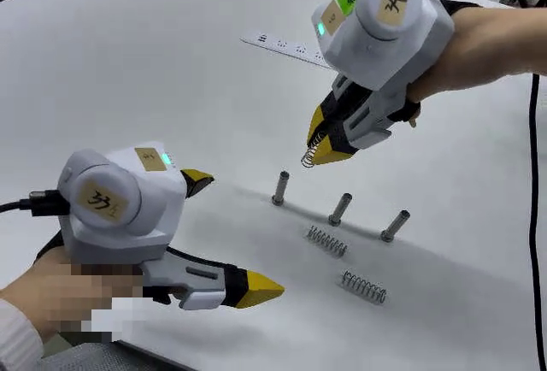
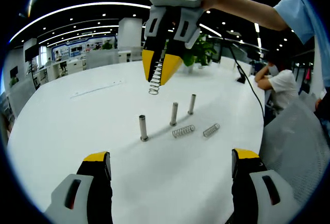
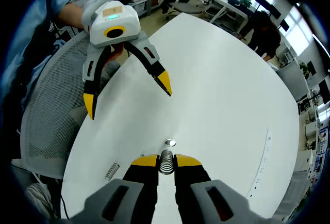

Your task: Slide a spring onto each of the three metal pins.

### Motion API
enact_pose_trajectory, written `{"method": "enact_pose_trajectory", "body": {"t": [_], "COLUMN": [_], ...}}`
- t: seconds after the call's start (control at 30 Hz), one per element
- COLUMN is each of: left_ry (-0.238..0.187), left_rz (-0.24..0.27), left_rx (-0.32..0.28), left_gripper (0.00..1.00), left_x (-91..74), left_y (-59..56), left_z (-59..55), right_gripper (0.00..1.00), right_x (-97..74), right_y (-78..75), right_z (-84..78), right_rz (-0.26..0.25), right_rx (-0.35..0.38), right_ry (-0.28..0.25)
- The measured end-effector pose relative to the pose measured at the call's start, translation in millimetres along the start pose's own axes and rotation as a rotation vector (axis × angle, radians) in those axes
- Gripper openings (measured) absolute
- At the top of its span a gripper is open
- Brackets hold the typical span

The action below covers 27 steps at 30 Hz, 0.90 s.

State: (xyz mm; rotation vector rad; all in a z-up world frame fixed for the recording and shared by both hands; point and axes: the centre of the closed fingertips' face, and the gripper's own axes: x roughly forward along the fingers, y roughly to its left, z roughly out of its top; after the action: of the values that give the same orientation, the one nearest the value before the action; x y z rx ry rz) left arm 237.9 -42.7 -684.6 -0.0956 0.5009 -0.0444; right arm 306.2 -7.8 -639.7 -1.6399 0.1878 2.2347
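**Head view, left to right.** Your left gripper (image 1: 229, 234) hovers low over the white table (image 1: 128, 63), its yellow-tipped jaws spread wide with nothing between them. Three metal pins stand upright in a slanting row: left pin (image 1: 280, 188), middle pin (image 1: 340, 209) and right pin (image 1: 395, 225). Your right gripper (image 1: 321, 147) hangs above and slightly right of the left pin, its jaws pinched narrowly on the held spring (image 1: 309, 152), whose lower end dangles clear of the pin top. The first loose spring (image 1: 326, 241) lies flat just beside the middle pin. The second loose spring (image 1: 363, 287) lies nearer you. A ruled strip (image 1: 282, 46) lies beyond the pins.
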Motion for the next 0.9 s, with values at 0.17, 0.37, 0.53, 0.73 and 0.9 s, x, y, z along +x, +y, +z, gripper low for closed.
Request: {"method": "enact_pose_trajectory", "body": {"t": [0.17,0.37,0.53,0.73,0.9], "left_ry": [0.000,0.006,-0.003,-0.005,-0.009], "left_rz": [-0.001,-0.006,0.000,0.002,-0.001], "left_rx": [-0.005,-0.001,-0.006,-0.012,-0.016], "left_gripper": [0.99,0.99,1.00,0.99,0.99], "left_x": [0.6,2.4,1.6,0.8,0.7], "left_y": [0.2,-1.7,-1.1,-0.9,-1.3], "left_z": [-1.6,-3.1,-0.9,-0.7,0.1], "right_gripper": [0.12,0.12,0.12,0.12,0.12], "right_x": [8.3,17.6,22.5,31.8,36.6], "right_y": [-4.5,-10.0,-8.8,-7.8,-8.2], "right_z": [-0.1,2.1,4.9,4.7,3.3], "right_rz": [0.016,0.026,0.043,0.059,0.066], "right_rx": [-0.017,-0.036,-0.054,-0.065,-0.077], "right_ry": [0.020,0.038,0.051,0.065,0.080]}}
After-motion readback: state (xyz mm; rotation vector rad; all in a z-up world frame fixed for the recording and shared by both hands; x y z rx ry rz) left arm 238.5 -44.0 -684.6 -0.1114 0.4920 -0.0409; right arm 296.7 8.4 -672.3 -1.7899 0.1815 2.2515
